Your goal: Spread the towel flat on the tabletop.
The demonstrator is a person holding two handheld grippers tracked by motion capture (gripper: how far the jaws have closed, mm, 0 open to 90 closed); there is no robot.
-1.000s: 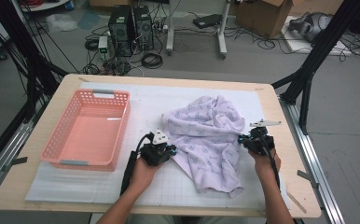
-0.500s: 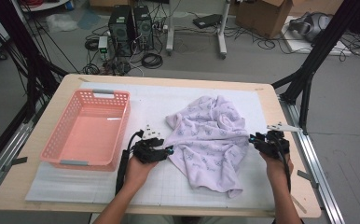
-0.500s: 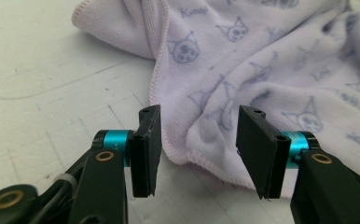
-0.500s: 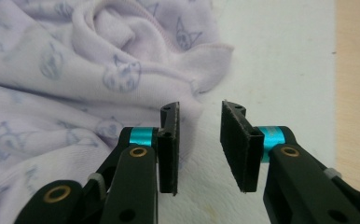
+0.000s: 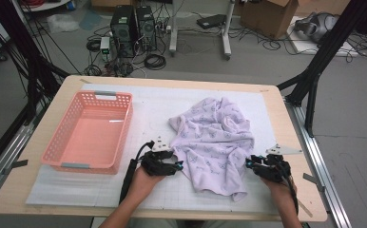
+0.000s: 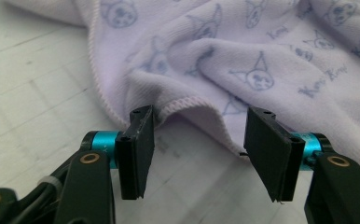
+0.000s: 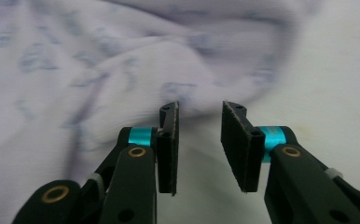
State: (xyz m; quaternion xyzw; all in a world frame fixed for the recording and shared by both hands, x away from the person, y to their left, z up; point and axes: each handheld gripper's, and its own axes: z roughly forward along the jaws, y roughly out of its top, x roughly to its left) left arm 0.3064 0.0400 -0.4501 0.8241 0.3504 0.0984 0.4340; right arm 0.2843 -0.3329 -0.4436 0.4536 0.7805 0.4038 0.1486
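Observation:
A pale lilac towel (image 5: 213, 142) printed with small blue cartoon faces lies crumpled on the white mat, right of centre. My left gripper (image 5: 178, 166) sits at the towel's left edge, open, its jaws wide apart on either side of a curled hem (image 6: 194, 108) without touching it. My right gripper (image 5: 249, 164) rests at the towel's right edge, open with a narrower gap, and the blurred cloth (image 7: 122, 70) lies just beyond its jaws. Nothing is held between either pair of jaws.
A salmon-pink plastic basket (image 5: 58, 151) stands empty on the left of the mat. The white gridded mat (image 5: 148, 107) covers most of the wooden table (image 5: 291, 137). Black frame legs and cables stand beyond the table's far edge.
Both grippers have drawn back toward the table's near edge and let go of the towel, which now lies flatter and more spread out. The right gripper moved outward, then slightly back in.

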